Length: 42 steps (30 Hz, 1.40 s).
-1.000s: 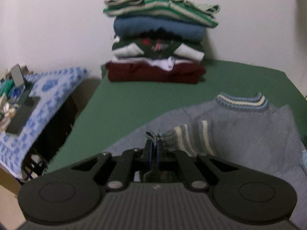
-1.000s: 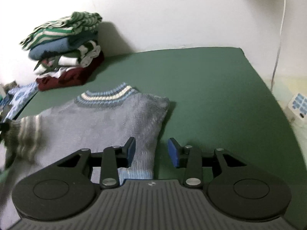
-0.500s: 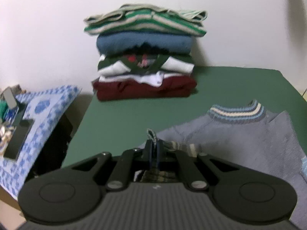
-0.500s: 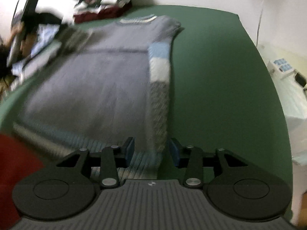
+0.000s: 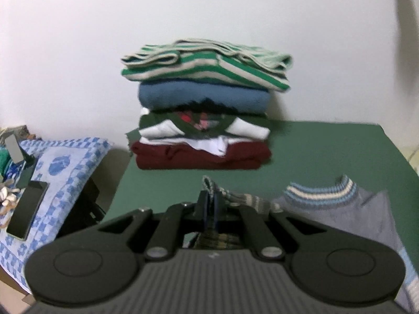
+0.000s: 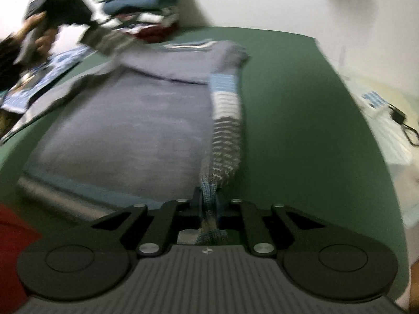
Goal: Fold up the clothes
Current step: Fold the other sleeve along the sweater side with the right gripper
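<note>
On my far left a blue-and-white patterned cloth [image 5: 70, 162] lies over a side surface with a flat black phone [image 5: 26, 213] on it, and just right of that, against the white wall [image 5: 209, 13], stands the stack of folded clothes [image 5: 204, 110], a green-and-cream striped piece on top and a dark red one at the bottom. My left gripper [image 5: 209, 206] has its fingers pressed together on the striped cuff of the grey knitted sweater's left sleeve [image 5: 246, 200], lifted clear of the green table surface [image 5: 327, 151]. The grey knitted sweater [image 6: 125, 120] lies flat on the green surface, its long axis running away from me: the collar banded in blue and cream [image 5: 320, 192] points toward the wall and the stack, and the hem with its pale blue band is nearest to me. The body is plain grey, blurred in the right view. Along its right edge the right sleeve [image 6: 226, 120] runs straight back toward me, with a light blue block, then white, then fine grey-and-white stripes down to the blue cuff. My right gripper [image 6: 208, 206] is closing, and its fingers already pinch that blue cuff between them. Farther right, past the table edge, sit pale objects and a black cable [image 6: 403, 123]
</note>
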Each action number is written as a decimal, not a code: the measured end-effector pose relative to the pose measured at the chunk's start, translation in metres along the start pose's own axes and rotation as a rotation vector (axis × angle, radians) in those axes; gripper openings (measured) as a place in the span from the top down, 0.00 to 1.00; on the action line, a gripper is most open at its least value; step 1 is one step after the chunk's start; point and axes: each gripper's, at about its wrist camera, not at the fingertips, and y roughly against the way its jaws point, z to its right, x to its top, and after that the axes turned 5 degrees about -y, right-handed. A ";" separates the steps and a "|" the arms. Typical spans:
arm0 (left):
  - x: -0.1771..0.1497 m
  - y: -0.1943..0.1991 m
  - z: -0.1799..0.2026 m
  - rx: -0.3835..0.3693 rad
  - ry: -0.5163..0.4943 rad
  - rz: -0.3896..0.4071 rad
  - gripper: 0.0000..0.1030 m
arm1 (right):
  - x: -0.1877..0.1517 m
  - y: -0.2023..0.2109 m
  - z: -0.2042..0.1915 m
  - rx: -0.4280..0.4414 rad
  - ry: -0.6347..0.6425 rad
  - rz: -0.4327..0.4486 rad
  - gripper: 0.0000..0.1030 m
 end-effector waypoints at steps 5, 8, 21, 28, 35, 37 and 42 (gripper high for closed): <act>0.005 0.002 -0.013 0.032 0.017 0.015 1.00 | 0.000 -0.008 -0.025 0.061 0.106 -0.028 0.90; 0.000 -0.003 -0.019 0.046 0.019 -0.003 1.00 | -0.003 -0.020 -0.030 0.069 0.141 -0.074 0.88; -0.034 -0.021 -0.027 0.043 0.010 -0.089 1.00 | 0.012 0.002 -0.009 0.120 -0.011 -0.038 0.79; -0.031 -0.007 -0.021 0.001 -0.023 -0.051 1.00 | 0.013 -0.019 -0.012 0.127 0.017 -0.119 0.78; -0.029 0.027 0.001 -0.089 -0.106 0.035 1.00 | 0.068 -0.048 -0.006 0.108 0.022 -0.010 0.78; -0.030 0.039 0.009 -0.111 -0.130 0.058 1.00 | 0.080 -0.074 -0.002 0.081 0.012 -0.027 0.78; -0.039 0.062 0.019 -0.135 -0.135 0.082 1.00 | 0.103 -0.105 0.012 0.125 -0.019 -0.076 0.78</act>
